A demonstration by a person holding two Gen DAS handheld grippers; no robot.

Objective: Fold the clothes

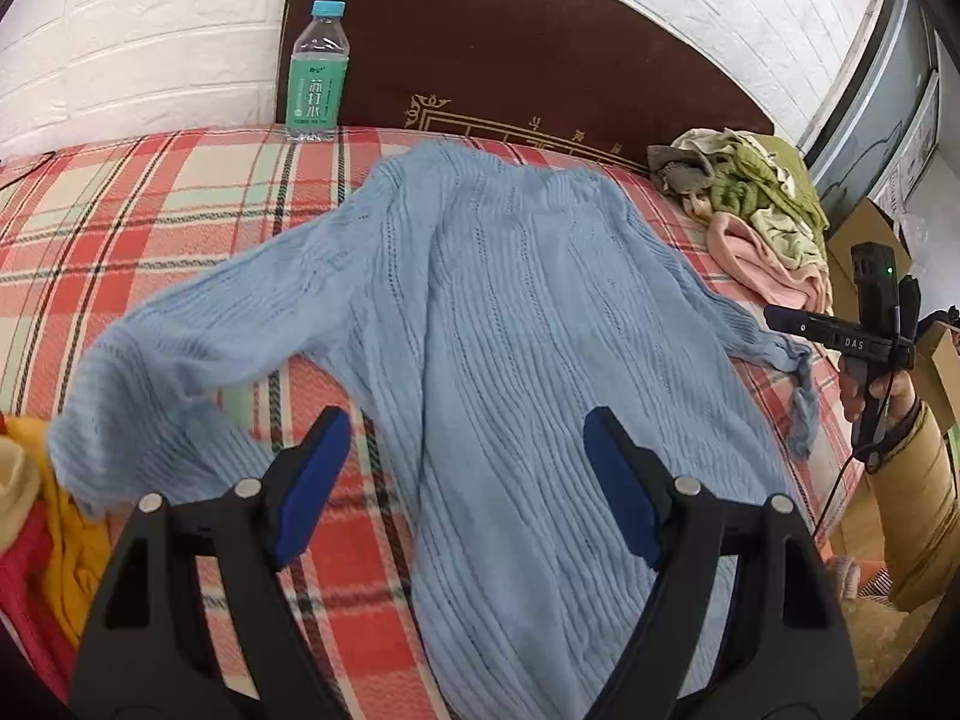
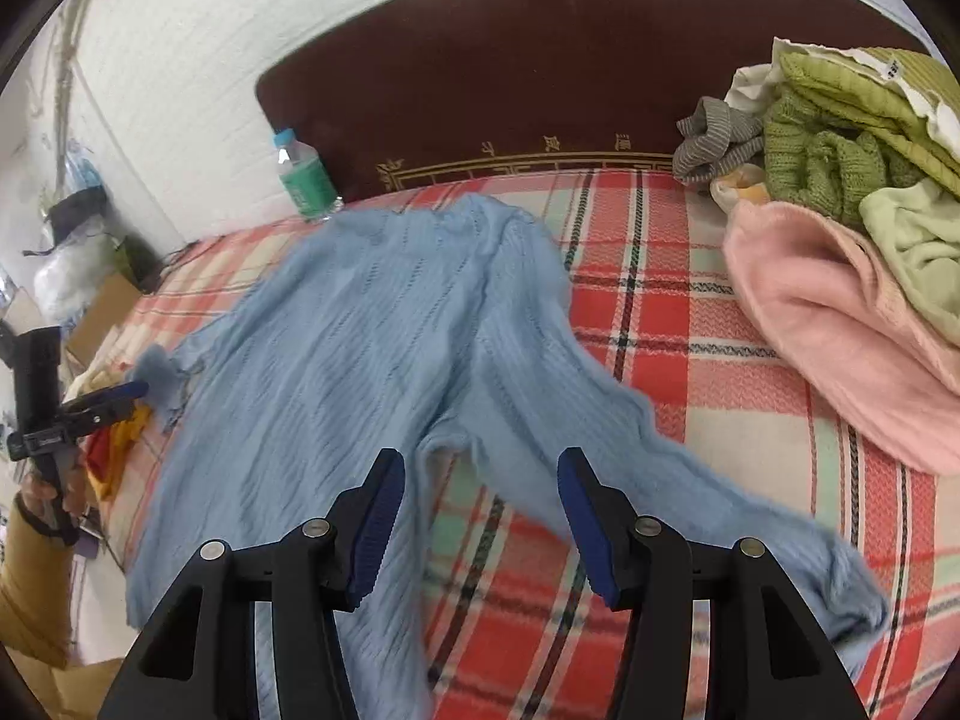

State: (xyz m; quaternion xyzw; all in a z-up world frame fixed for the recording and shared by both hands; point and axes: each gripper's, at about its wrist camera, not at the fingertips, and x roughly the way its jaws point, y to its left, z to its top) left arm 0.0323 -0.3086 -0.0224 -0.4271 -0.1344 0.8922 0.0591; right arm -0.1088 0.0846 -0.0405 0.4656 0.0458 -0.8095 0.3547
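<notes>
Blue sweater (image 2: 372, 324) spread flat on the plaid bed (image 2: 660, 312).
Right hand-held gripper (image 2: 480, 516) hovers above it, jaws apart, nothing between them.

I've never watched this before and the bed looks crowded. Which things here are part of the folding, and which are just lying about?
Part of the job:
- blue sweater, spread flat on the plaid blanket
- left gripper and right gripper, both open, holding nothing
- pile of clothes, probably waiting to be folded

Just lying about:
- water bottle by the headboard
- cardboard box beside the bed
</notes>
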